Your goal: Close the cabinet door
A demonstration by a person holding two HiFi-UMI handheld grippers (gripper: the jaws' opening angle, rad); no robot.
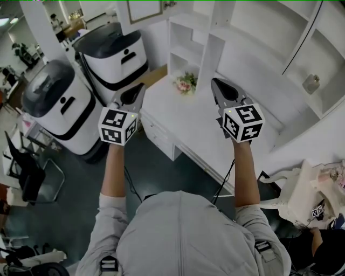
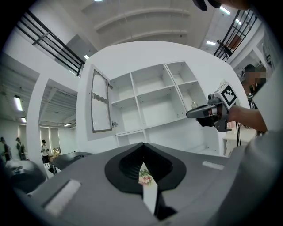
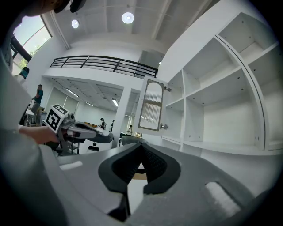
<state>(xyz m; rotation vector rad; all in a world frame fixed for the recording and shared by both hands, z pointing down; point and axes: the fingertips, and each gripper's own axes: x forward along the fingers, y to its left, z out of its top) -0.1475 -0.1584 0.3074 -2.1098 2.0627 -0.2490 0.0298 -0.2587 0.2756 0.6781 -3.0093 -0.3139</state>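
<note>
Quick status from us: the door's not shut yet. The cabinet door [image 1: 144, 9] is at the top edge of the head view, a bit left of centre. It's swung open off the white shelf unit [image 1: 237, 38], w/ its little knob on the side toward the shelves. In the left gripper view it sits left of centre, and in the right gripper view just right of centre. It's a framed panel w/ a ribbed-looking insert (glass, we think, can't be sure).

The left gripper [image 1: 140, 86] is left of centre in the head view, pointing up-frame over the white desk [image 1: 178, 116]. Its jaws are pressed together at the tip w/ nothing between them. Through the slit below the tips we only see the small flower bunch [image 1: 186, 82] at the back of the desk, well apart from the jaws. The right gripper [image 1: 215, 82] is right of centre and it's the same deal: jaws closed, empty, aimed at the shelf unit. Neither one touches the door.

Other stuff:
- two big white-and-black machines [image 1: 110, 54], upper left
- black chairs [image 1: 24, 172] along the left edge
- a white tote bag [image 1: 302, 194], lower right
- a small grey thing [image 1: 311, 83] in a shelf compartment on the right, too small to ID
</note>
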